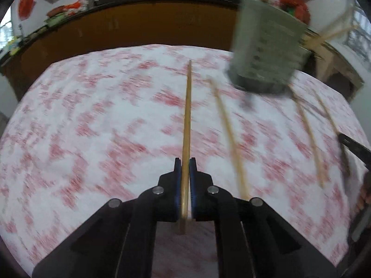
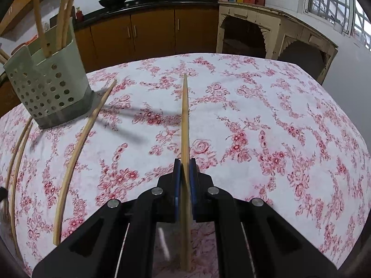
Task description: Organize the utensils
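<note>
My left gripper [image 1: 185, 163] is shut on a wooden chopstick [image 1: 187, 120] that points forward over the floral tablecloth [image 1: 92, 127]. My right gripper [image 2: 185, 164] is shut on another wooden chopstick [image 2: 185, 120], also pointing forward. A grey perforated utensil holder [image 2: 48, 85] stands on the table at the left of the right wrist view with several chopsticks upright in it; it shows blurred at the upper right of the left wrist view [image 1: 266, 51]. Loose chopsticks lie on the cloth beside the holder [image 2: 76, 153] [image 1: 228, 136].
Two more loose chopsticks [image 2: 16, 162] lie at the table's left edge. Brown kitchen cabinets [image 2: 150, 32] with woks on the counter stand behind the table. A cream wooden sideboard [image 2: 273, 30] stands at the back right. The left wrist view is motion-blurred.
</note>
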The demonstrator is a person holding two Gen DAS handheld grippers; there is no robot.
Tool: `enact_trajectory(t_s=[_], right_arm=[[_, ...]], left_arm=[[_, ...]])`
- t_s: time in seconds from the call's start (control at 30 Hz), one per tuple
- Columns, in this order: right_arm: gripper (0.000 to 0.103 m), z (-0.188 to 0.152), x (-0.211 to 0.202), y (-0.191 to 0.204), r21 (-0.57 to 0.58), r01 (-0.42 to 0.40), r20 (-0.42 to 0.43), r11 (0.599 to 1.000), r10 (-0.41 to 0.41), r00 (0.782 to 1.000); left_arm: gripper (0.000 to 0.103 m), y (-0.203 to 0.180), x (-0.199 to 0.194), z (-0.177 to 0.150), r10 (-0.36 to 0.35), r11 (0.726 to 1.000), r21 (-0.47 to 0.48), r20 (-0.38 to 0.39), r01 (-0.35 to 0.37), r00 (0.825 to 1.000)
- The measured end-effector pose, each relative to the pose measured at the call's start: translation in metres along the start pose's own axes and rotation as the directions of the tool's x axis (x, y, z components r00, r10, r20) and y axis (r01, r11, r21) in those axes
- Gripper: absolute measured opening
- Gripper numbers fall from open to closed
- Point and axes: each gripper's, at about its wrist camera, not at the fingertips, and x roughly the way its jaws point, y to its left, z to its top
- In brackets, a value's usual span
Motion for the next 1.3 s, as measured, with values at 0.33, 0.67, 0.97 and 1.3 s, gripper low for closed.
enact_trajectory(t_s=[0.33,0.67,0.97,1.3], right_arm=[[0.008,0.003,0.003,0.002,-0.045,-0.054,-0.004,0.998,0.053,0.999],[0.008,0.003,0.005,0.011,-0.085,-0.125,-0.013,0.988,0.125,0.992],[0.008,0.002,0.002,0.011,-0.084,-0.118,-0.013,0.990,0.117,0.993],[0.009,0.002,0.002,0.011,-0.089,-0.113,-0.013,0.990,0.112,0.994]], left_arm=[[0.013,0.026,0.016,0.018,0.017,0.999,0.031,0.034,-0.018,0.999],[0.021,0.015,0.010,0.012,-0.054,0.998,0.016,0.025,0.053,0.998],[0.021,0.013,0.009,0.014,-0.032,0.999,0.028,0.015,0.032,0.999],[0.021,0.013,0.011,0.013,-0.011,0.998,0.058,0.028,0.009,1.000]])
